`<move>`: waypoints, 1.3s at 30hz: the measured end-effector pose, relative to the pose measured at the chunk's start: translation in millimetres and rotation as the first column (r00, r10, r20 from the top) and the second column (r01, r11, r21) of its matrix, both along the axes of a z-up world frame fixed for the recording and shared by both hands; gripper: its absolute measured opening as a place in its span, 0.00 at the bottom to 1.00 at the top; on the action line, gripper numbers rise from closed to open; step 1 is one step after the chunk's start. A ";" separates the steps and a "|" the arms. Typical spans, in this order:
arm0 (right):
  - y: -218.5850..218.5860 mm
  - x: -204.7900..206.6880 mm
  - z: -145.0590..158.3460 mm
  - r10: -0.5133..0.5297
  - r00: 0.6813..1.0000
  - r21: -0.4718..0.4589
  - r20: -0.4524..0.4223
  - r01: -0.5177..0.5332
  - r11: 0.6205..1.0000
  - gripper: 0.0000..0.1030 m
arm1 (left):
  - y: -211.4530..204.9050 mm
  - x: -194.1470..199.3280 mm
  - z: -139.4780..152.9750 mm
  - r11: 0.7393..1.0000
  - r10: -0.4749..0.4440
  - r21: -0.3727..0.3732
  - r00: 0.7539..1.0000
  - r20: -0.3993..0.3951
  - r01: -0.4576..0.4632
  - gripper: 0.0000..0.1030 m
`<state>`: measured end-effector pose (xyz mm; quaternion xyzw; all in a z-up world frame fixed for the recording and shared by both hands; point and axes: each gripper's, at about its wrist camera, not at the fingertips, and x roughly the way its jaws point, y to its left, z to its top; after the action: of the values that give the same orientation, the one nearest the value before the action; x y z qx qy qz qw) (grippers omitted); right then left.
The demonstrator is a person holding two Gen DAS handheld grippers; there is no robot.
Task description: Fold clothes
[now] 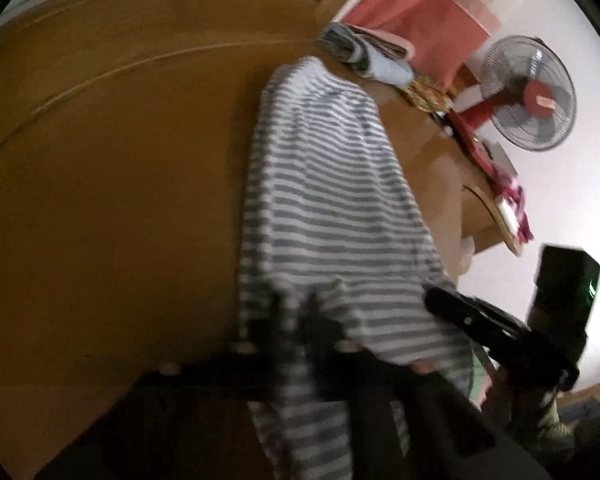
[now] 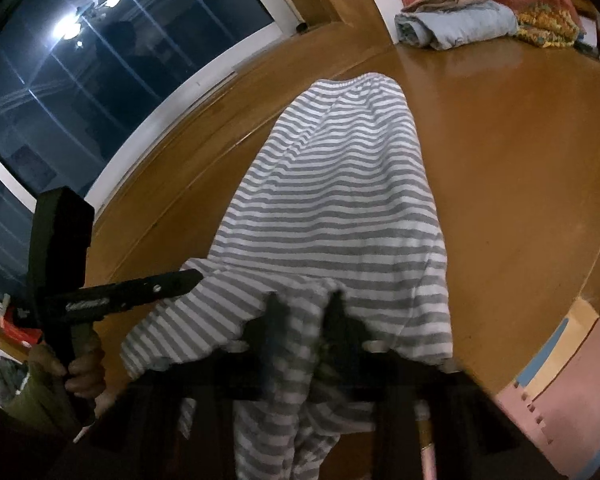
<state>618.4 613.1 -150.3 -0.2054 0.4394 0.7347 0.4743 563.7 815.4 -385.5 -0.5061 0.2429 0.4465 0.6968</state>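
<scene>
**Both tongs clamped on the striped garment**

Left wrist view: your left tongs [image 1: 296,320] pinch the striped garment [image 1: 324,200] at its near edge, the rest lying on the table [image 1: 120,200].

Right wrist view: your right tongs [image 2: 306,316] grip the same near edge, folded clothes [image 2: 456,24] at the far side

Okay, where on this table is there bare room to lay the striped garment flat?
Bare wood lies either side of the striped garment: a wide patch toward the window, another toward the table edge. The far corner is crowded with folded clothes.

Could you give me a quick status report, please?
Left tool shut on striped garment; right tool pinching its near edge. Garment stretched along wooden table. Folded clothes pile at far end, clear.
</scene>
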 end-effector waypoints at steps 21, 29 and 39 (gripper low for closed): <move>-61.5 16.8 34.5 -0.147 0.989 0.053 0.014 0.146 0.988 0.37 | -78.2 -33.7 35.1 0.995 -0.031 0.094 0.994 0.105 0.021 0.41; -106.7 -11.6 24.9 -0.102 0.991 0.042 0.081 0.099 0.994 0.37 | -89.0 -26.8 29.7 0.984 -0.098 0.162 0.984 0.152 0.073 0.57; -101.9 -20.0 7.2 -0.083 0.989 0.012 0.123 0.083 0.997 0.37 | -79.9 -32.2 0.4 0.992 -0.112 0.087 0.960 0.258 0.092 0.03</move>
<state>598.3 511.2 -143.2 -0.2301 0.4149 0.7018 0.5314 531.5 735.5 -385.1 -0.5214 0.1575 0.3475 0.7632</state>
